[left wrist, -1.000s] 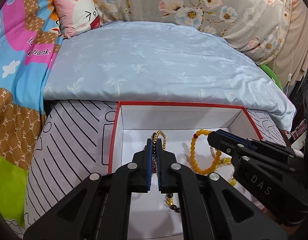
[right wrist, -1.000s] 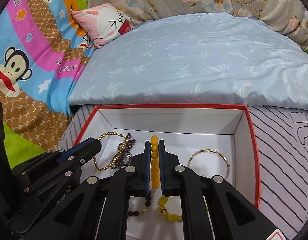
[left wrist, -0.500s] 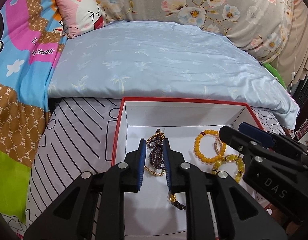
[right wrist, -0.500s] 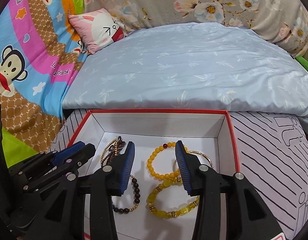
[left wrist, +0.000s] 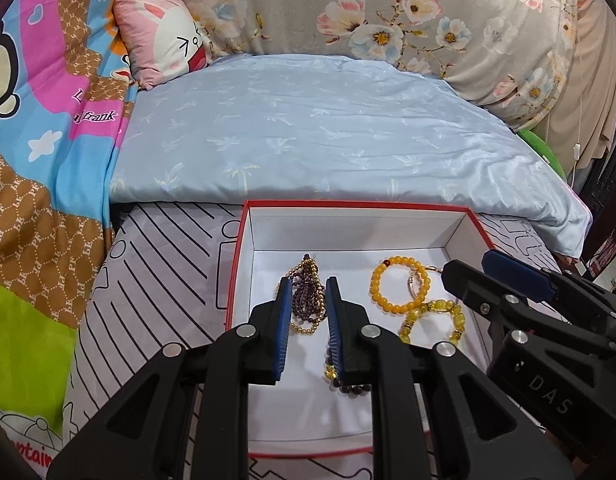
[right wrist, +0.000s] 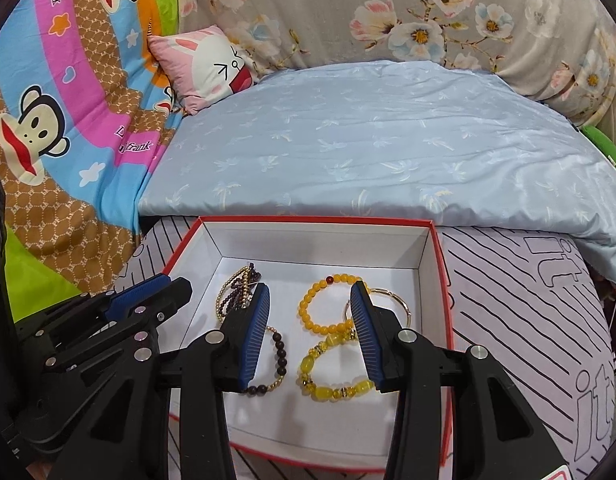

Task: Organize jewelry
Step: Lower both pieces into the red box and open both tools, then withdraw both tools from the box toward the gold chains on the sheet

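While the red-rimmed box sits low in the frame on the bed to collect jewelry, both grippers hover above it holding nothing: right gripper jaws moderately apart over the yellow bead bracelet, left gripper jaws narrow over the purple bead strand, whose long axis runs toward the frame top.
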Demonstrator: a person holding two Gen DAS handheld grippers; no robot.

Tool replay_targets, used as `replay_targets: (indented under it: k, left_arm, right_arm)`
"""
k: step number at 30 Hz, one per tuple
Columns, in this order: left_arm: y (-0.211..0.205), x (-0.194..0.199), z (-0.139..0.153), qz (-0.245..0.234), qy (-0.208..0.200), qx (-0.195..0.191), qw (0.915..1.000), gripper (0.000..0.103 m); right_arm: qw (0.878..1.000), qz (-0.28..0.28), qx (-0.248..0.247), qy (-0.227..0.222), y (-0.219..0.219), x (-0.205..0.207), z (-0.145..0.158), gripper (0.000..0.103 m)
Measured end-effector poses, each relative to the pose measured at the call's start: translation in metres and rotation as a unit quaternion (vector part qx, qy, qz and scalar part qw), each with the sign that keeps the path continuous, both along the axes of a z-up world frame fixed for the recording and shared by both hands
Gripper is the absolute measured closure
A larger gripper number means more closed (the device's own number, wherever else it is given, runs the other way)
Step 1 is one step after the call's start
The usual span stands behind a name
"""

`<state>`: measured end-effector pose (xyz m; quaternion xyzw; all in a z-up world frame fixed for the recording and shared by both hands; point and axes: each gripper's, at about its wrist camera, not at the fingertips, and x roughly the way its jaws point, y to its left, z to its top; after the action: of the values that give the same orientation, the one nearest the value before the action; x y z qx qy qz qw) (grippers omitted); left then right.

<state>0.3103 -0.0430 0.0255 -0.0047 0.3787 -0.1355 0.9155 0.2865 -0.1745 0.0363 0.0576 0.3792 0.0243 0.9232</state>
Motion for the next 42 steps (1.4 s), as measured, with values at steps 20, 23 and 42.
replay_targets:
  k: [20, 23, 42]
  left_arm:
    - [0.018, -0.086, 0.012, -0.004, 0.001, -0.004, 1.0, 0.086]
    - [0.022, -0.101, 0.007, -0.007, 0.007, -0.002, 0.9999, 0.083]
    - [0.021, -0.186, -0.047, -0.037, 0.079, -0.012, 0.9961, 0.073]
  right_arm:
    - [1.0, -0.008, -0.015, -0.006, -0.012, -0.115, 0.013, 0.061]
    - [1.0, -0.007, -0.015, 0.001, -0.013, -0.13, 0.008, 0.061]
    - [0.997, -0.018, 0.011, 0.068, -0.018, -0.207, -0.046, 0.061]
